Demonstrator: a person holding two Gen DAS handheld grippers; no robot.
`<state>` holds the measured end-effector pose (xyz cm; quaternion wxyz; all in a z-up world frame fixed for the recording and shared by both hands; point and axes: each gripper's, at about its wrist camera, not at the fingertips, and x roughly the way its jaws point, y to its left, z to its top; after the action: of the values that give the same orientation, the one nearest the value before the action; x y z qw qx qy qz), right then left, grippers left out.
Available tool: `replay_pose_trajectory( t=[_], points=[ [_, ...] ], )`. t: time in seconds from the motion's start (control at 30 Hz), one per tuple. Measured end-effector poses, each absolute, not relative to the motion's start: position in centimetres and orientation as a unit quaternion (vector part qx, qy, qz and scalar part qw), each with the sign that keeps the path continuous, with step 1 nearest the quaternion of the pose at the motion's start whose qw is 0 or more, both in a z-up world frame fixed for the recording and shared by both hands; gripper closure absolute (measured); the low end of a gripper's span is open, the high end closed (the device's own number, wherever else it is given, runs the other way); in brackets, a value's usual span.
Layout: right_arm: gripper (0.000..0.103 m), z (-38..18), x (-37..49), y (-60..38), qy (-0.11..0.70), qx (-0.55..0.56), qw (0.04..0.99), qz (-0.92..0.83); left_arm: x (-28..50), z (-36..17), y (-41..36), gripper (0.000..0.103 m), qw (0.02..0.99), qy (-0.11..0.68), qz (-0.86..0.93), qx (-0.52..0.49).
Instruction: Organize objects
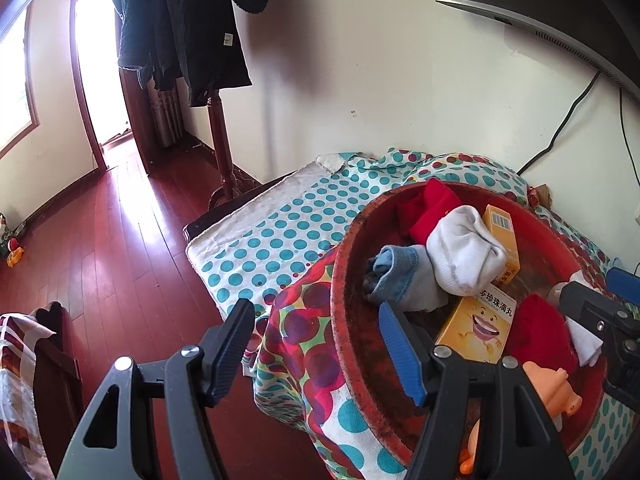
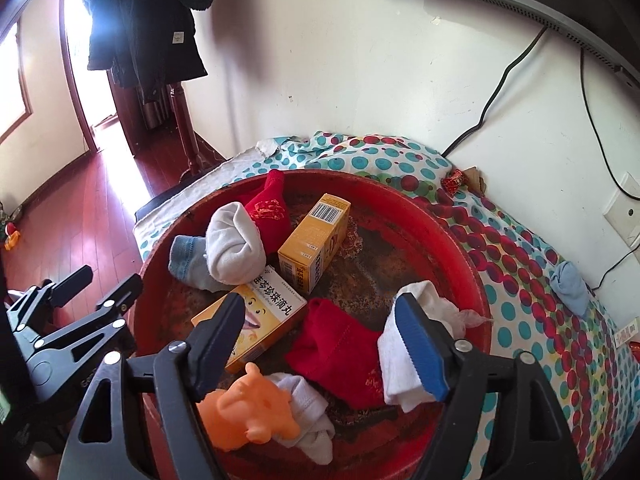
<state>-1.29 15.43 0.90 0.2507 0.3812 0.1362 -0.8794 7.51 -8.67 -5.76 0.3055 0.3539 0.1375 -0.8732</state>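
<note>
The left hand-held gripper [image 2: 96,280] is hovering wide and empty beside the red basin [image 2: 460,248] on the dotted table cloth [image 2: 520,264], while the right hand-held gripper [image 2: 320,332] is gaping over a yellow box [image 2: 256,320], red sock [image 2: 340,344] and white sock [image 2: 400,364] inside, gripping nothing.

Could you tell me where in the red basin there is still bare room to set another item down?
The red basin is bare along its right and far floor, between the upright yellow box and the rim. The left and near parts are crowded with rolled socks, the flat yellow box, red socks and the orange toy. The dotted cloth to the right holds only one blue sock.
</note>
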Motion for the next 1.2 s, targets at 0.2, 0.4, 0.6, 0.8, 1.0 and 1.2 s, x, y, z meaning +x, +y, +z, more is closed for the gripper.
replay_pose_trajectory(
  t=[0.2,0.4,0.6,0.8,1.0,1.2],
  points=[
    [0.007,1.7,0.1,16.8,0.123,0.376,0.253,-0.883,7.4,-5.8,-8.2,0.036,0.302,0.127,-0.875,0.357],
    [0.001,1.9,1.8,18.7,0.103,0.391,0.253,-0.879,7.3,-5.7,-7.7,0.036,0.298,0.123,-0.877,0.356],
    [0.000,1.5,4.0,19.9,0.121,0.409,0.251,-0.869,7.0,-5.3,-6.8,0.036,0.278,0.113,-0.880,0.369],
    [0.000,1.3,5.7,20.6,0.152,0.417,0.235,-0.865,7.2,-3.6,-4.8,0.036,0.251,0.091,-0.889,0.371],
    [0.000,0.8,5.8,21.3,0.150,0.434,0.209,-0.863,7.8,-1.7,-2.5,0.036,0.228,0.052,-0.892,0.386],
    [0.000,-0.1,5.9,21.9,0.158,0.450,0.193,-0.857,7.5,-1.3,-1.0,0.036,0.190,0.058,-0.892,0.407]
  ],
)
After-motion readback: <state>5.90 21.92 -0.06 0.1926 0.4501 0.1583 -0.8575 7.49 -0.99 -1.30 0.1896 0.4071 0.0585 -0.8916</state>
